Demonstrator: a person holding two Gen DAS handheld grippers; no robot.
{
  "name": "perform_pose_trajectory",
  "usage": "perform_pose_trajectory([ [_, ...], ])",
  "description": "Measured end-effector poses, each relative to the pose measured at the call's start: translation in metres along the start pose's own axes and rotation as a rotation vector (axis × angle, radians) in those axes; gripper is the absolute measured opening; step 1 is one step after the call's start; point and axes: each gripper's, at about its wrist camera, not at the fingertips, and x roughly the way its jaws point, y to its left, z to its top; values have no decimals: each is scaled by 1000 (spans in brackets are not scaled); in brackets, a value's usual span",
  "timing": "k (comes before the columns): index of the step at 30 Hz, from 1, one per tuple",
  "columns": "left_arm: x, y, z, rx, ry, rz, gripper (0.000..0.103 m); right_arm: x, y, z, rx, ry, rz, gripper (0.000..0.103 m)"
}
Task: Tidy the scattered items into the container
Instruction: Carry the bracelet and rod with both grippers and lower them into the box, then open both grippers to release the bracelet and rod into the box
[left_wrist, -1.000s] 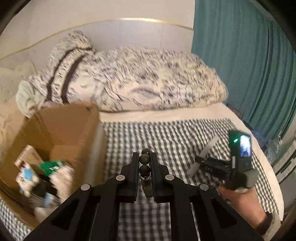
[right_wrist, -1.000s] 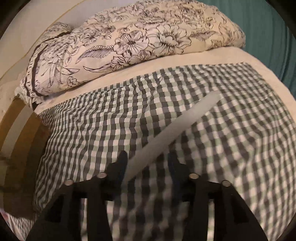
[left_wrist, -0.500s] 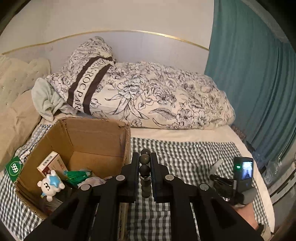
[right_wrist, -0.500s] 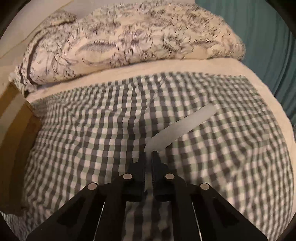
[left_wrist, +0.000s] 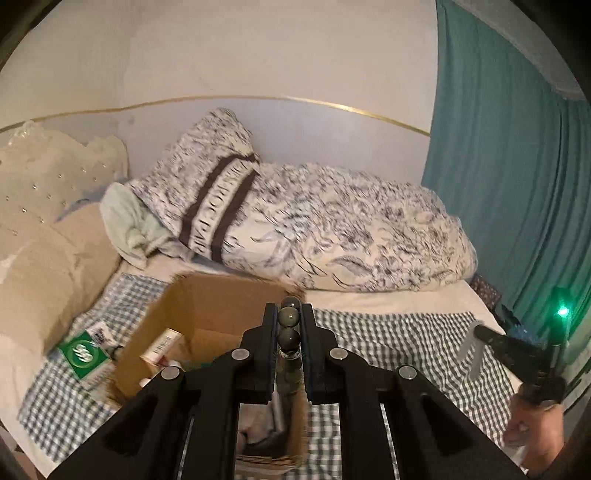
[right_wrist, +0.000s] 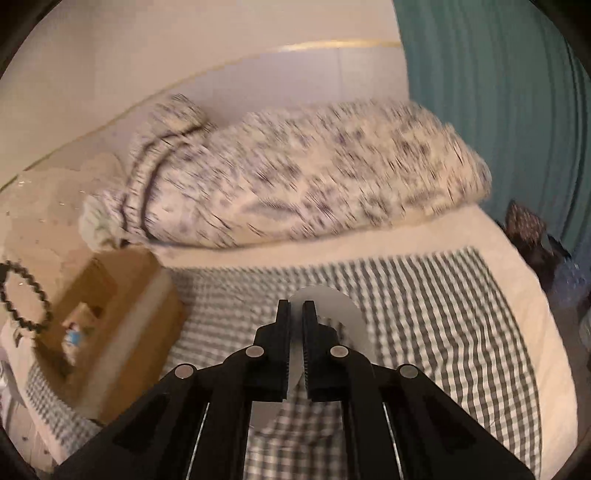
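My left gripper (left_wrist: 289, 325) is shut on a string of dark beads (left_wrist: 289, 316) and holds it above the open cardboard box (left_wrist: 207, 295), which has several small items inside. My right gripper (right_wrist: 296, 314) is shut on a flexible white strip (right_wrist: 343, 314) that bends over to the right, lifted off the checked blanket (right_wrist: 424, 314). In the left wrist view the right gripper (left_wrist: 480, 332) shows at far right with the white strip (left_wrist: 468, 347) hanging from it. The box (right_wrist: 122, 291) lies to the left in the right wrist view.
A green and white packet (left_wrist: 83, 352) lies on the blanket left of the box. A rolled floral duvet (left_wrist: 332, 229) lies across the back of the bed. A beige cushion (left_wrist: 48, 273) sits at left. A teal curtain (left_wrist: 517, 184) hangs at right.
My right gripper closed on the white strip and lifted it off the blanket; the strip now curls over. My left gripper rose and pulled back with the beads, over the box.
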Motion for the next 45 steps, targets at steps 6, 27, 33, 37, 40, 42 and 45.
perform_pose_trajectory([
  [6, -27, 35, 14, -8, -34, 47, 11, -42, 62, 20, -89, -86, 58, 6],
  [27, 25, 106, -5, -54, 148, 61, 11, -25, 268, 12, -381, -51, 310, 7],
  [33, 70, 110, -28, -54, 259, 66, 11, 25, 282, -9, -410, 58, 335, 10],
  [37, 90, 113, -39, -65, 303, 64, 11, 56, 282, -23, -428, 136, 338, 16],
  [40, 98, 113, -45, -61, 320, 68, 13, 73, 279, -31, -440, 168, 326, 20],
  [42, 100, 114, -47, -60, 324, 72, 18, 79, 277, -35, -433, 183, 324, 25],
  [45, 98, 115, -45, -76, 316, 79, 50, 81, 272, -35, -423, 180, 318, 61],
])
